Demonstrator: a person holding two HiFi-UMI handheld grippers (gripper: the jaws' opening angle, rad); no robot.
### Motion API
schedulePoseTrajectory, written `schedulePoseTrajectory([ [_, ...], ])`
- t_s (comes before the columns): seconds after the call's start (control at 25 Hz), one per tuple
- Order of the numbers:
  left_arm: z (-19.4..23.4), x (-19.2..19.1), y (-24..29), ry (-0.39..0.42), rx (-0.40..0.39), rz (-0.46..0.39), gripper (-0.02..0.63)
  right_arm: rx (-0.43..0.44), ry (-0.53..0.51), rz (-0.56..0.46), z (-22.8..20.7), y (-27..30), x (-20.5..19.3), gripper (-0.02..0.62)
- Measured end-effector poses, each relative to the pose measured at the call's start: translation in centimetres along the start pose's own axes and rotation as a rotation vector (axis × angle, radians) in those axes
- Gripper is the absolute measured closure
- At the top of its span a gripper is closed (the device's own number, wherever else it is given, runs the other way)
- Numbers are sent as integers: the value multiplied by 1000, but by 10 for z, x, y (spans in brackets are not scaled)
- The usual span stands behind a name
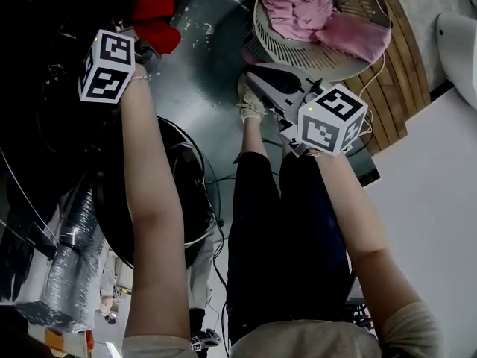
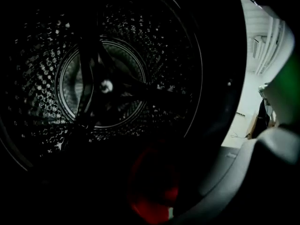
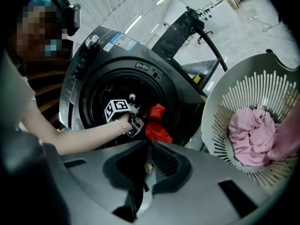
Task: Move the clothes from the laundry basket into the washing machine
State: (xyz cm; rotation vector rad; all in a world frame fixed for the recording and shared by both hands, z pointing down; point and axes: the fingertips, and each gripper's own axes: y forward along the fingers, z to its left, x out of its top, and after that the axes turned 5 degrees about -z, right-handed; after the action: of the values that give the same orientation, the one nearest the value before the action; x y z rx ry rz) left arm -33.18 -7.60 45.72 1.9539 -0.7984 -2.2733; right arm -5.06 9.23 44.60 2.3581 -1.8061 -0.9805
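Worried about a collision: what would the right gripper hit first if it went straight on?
Likely the red garment at the mouth of the washer, just beside the left gripper. The gap before it looks free, though depth is unclear.

Left tool (image 1: 143, 53) was raised at the dark mouth of the washing machine (image 1: 45, 125), with a red garment (image 1: 156, 17) just beyond its tip. Right tool (image 1: 252, 77) pointed toward the laundry basket (image 1: 298, 51), which held pink clothes (image 1: 309, 10). Wooden floorboards (image 1: 395, 88) showed beside the basket. The person's dark-trousered legs (image 1: 283, 222) occupied the centre.
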Motion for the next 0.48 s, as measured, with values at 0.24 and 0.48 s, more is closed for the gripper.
schedulePoseTrajectory([
  [0.24, -22, -53, -49, -69, -66, 137, 220, -3, -9, 15, -1, -5, -3, 561],
  [0.48, -11, -120, -45, -126, -11, 327, 212, -27, 3, 5, -12, -7, -1, 561],
])
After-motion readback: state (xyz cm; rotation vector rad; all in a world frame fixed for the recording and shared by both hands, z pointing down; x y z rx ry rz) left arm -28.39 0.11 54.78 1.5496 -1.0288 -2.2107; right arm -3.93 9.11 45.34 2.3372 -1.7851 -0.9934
